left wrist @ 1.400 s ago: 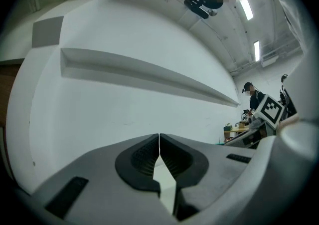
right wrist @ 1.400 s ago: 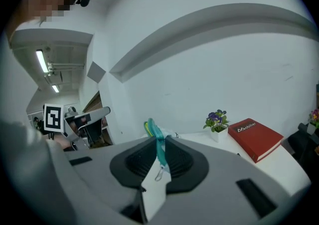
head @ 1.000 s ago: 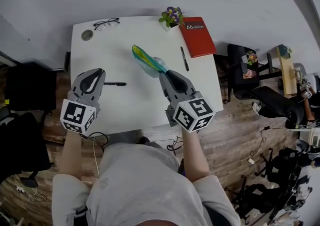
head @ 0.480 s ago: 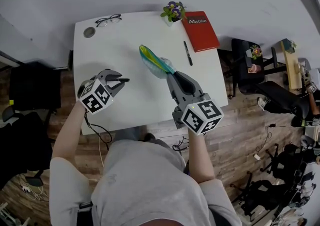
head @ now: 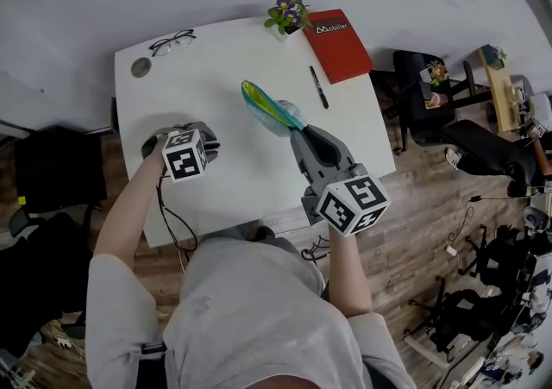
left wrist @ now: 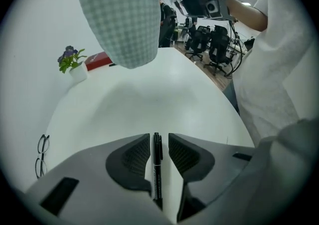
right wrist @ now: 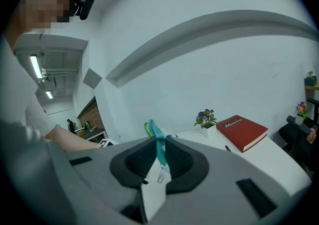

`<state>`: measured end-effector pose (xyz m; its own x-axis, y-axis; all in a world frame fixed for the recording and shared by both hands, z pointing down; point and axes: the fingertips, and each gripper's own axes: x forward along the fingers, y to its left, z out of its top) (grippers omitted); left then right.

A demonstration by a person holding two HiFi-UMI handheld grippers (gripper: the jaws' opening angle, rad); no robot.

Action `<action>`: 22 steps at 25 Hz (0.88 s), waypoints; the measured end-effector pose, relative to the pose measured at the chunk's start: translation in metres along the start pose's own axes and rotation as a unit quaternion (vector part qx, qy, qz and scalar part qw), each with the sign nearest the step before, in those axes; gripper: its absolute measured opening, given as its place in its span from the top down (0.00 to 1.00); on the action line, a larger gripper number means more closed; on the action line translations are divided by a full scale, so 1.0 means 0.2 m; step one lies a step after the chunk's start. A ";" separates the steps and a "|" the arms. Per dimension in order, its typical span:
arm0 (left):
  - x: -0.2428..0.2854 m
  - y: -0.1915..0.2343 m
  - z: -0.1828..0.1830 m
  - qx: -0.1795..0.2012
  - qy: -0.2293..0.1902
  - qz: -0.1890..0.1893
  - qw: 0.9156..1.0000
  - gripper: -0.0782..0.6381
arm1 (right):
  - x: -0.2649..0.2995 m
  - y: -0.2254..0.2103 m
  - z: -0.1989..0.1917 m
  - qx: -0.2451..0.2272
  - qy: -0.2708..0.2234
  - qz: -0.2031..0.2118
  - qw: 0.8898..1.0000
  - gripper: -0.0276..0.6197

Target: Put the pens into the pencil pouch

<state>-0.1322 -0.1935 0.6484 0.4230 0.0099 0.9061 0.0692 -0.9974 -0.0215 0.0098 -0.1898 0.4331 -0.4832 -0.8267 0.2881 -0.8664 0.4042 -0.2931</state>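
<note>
A black pen [left wrist: 157,166] lies on the white table [head: 241,172], between the jaws of my left gripper [left wrist: 159,138]. The jaws straddle it with a thin gap on each side, so the gripper is open. In the head view this gripper [head: 197,144] points steeply down and hides the pen. My right gripper [head: 298,130] is shut on the edge of the pencil pouch [head: 266,105], a green, yellow and teal fabric pouch held up above the table. The pouch [left wrist: 119,19] hangs high in the left gripper view. A second black pen [head: 319,87] lies near the red book.
A red book [head: 338,42] and a small potted plant [head: 287,15] sit at the table's far right. Glasses [head: 172,40] and a small round disc [head: 141,67] lie at the far left. Office chairs [head: 448,137] stand right of the table.
My left gripper has dropped to the table and tipped to point down, covering the pen it was beside. The right gripper and pouch have stayed in place.
</note>
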 end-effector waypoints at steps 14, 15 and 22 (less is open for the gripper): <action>0.07 0.02 -0.05 -0.056 -0.007 -0.053 0.997 0.79 | 0.07 -0.04 -0.02 0.023 0.003 -0.024 0.999 0.85; 0.07 0.02 -0.05 -0.065 -0.014 -0.050 0.997 0.79 | 0.07 -0.04 -0.03 0.026 0.002 -0.024 0.999 0.85; -0.19 0.14 0.20 -0.149 -0.186 0.035 0.971 0.79 | 0.06 -0.06 0.00 0.044 -0.008 -0.010 0.999 0.85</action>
<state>-0.1101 -0.2187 0.5960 0.7181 -0.0891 0.6902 -0.2120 -0.9726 0.0950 0.0148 -0.2044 0.4393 -0.4634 -0.8407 0.2801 -0.8612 0.3528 -0.3660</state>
